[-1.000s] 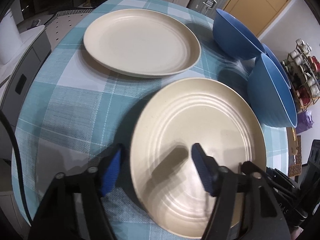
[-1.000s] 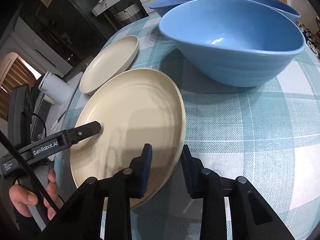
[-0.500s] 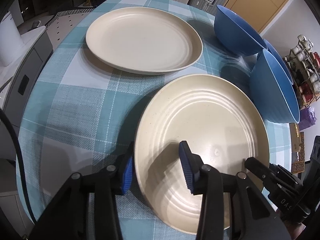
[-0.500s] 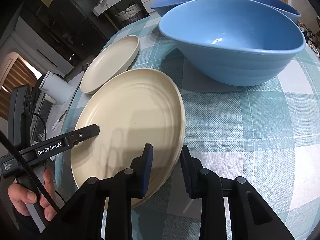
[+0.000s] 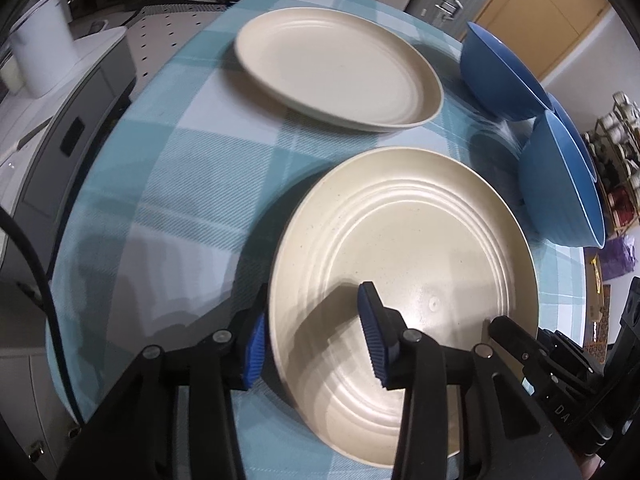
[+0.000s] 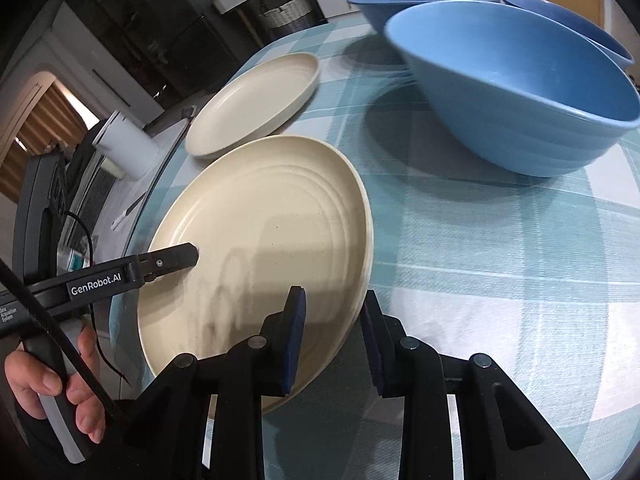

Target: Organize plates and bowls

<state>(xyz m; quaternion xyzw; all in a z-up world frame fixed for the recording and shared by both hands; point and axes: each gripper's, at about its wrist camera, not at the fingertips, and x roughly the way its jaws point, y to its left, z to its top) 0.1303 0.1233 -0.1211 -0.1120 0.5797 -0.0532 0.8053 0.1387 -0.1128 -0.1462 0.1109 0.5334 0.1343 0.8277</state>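
Straddling the rim of the nearer cream plate point(image 5: 420, 240), the left claw point(image 5: 316, 340) is seen with one blue pad outside the rim and the other over the plate's inner surface; its jaws are held narrow around that edge, though whether the pads press on it cannot be told; the right claw point(image 6: 334, 336) is set at the opposite rim of the same plate point(image 6: 260, 248), one pad above the plate and one beyond its edge, also narrow, and a firm grip cannot be confirmed; the plate is seen on the teal checked table point(image 5: 168, 184), with its near side apparently raised; a second cream plate point(image 5: 336, 68) is laid flat farther back, apart from the first; three blue bowls point(image 6: 516, 92) are grouped to the right, near the first plate; a hand point(image 6: 48, 392) is seen around the left claw's handle.
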